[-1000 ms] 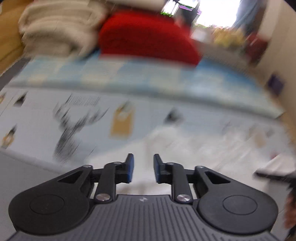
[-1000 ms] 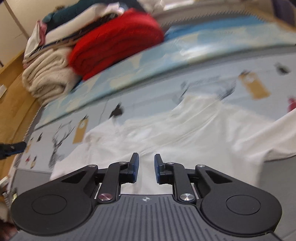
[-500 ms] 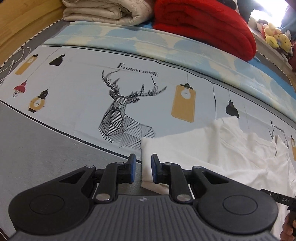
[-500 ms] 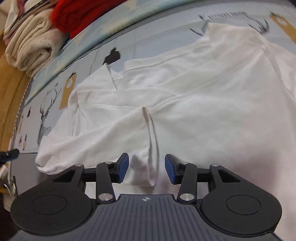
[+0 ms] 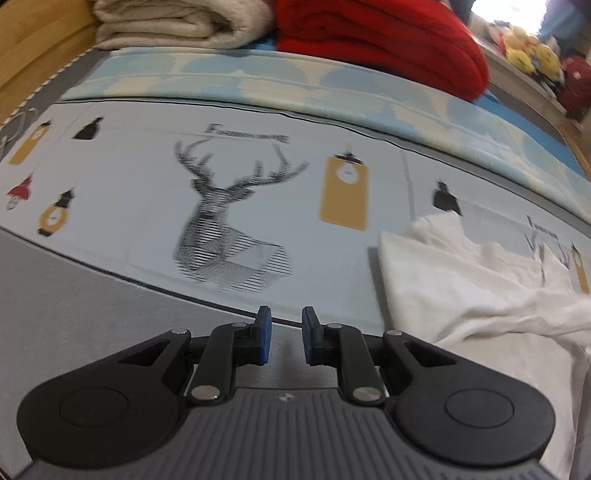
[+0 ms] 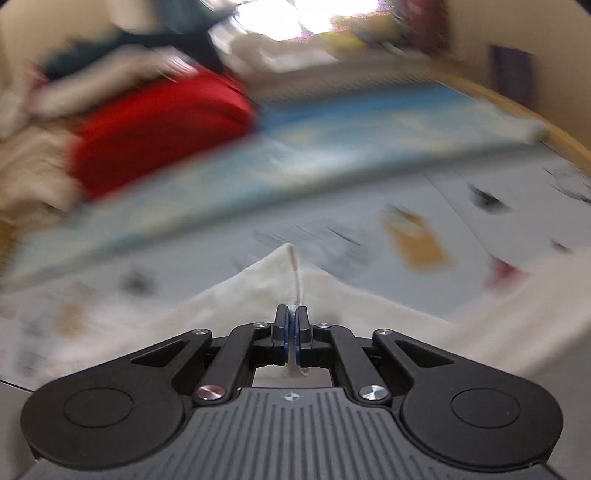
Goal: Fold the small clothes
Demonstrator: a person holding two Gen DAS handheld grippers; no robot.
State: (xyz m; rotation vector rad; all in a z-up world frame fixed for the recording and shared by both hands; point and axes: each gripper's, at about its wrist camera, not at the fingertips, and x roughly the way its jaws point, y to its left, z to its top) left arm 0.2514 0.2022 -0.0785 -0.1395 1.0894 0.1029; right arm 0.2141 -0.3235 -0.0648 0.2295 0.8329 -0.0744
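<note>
The white garment [image 6: 258,291] lies spread on the printed bed sheet [image 5: 147,177], and a pinched ridge of it runs up from the right tongs [image 6: 291,332]. Half a second ago those tongs stood apart around a fold of the cloth; they have just closed, and the fold is now clamped tight between the blue pads. The heavy blur in the right view suggests the hand is carrying that fold, so a fold is probably under way. The left tongs [image 5: 283,339] are slightly parted and hold nothing; the garment's edge [image 5: 461,288] now sits off to their right, where earlier it was directly ahead of them. A red blanket [image 5: 369,37] and a beige one [image 5: 177,22] are stacked far ahead.
</note>
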